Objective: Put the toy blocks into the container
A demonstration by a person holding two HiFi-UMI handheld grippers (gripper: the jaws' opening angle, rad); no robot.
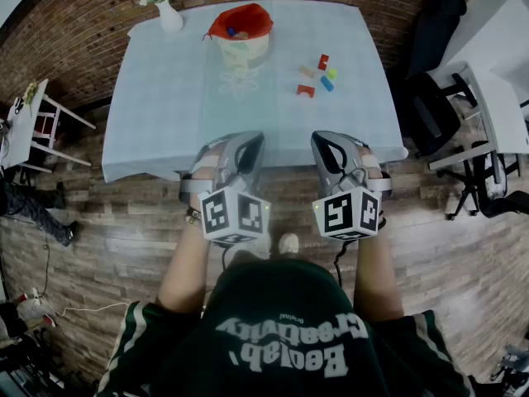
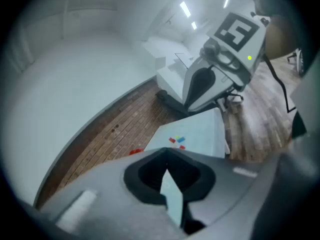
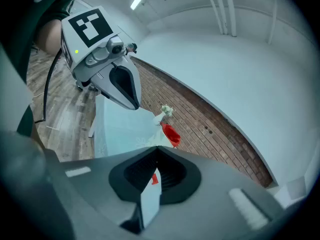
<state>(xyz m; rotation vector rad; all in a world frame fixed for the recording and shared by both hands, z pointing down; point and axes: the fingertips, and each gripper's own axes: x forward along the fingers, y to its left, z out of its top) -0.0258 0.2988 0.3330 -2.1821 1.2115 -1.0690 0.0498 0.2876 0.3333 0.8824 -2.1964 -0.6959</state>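
An office-like workroom: brick wall (image 1: 91, 23), wood-plank floor (image 1: 463, 263), cloth-covered table (image 1: 165, 114), black office chairs (image 1: 430, 114) beside white desks (image 1: 504, 73).

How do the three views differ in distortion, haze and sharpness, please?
Head view: fisheye bows the table edges and the floor planks, yet the toy blocks stay crisp. Left gripper view: dark vignette at the corners, a milky haze, the blocks only soft specks. Right gripper view: same vignette, a bright ceiling light, the container fairly sharp.

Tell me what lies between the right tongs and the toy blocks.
Only bare tablecloth: in the head view, nothing sits on the stretch from the right tongs to the toy blocks.
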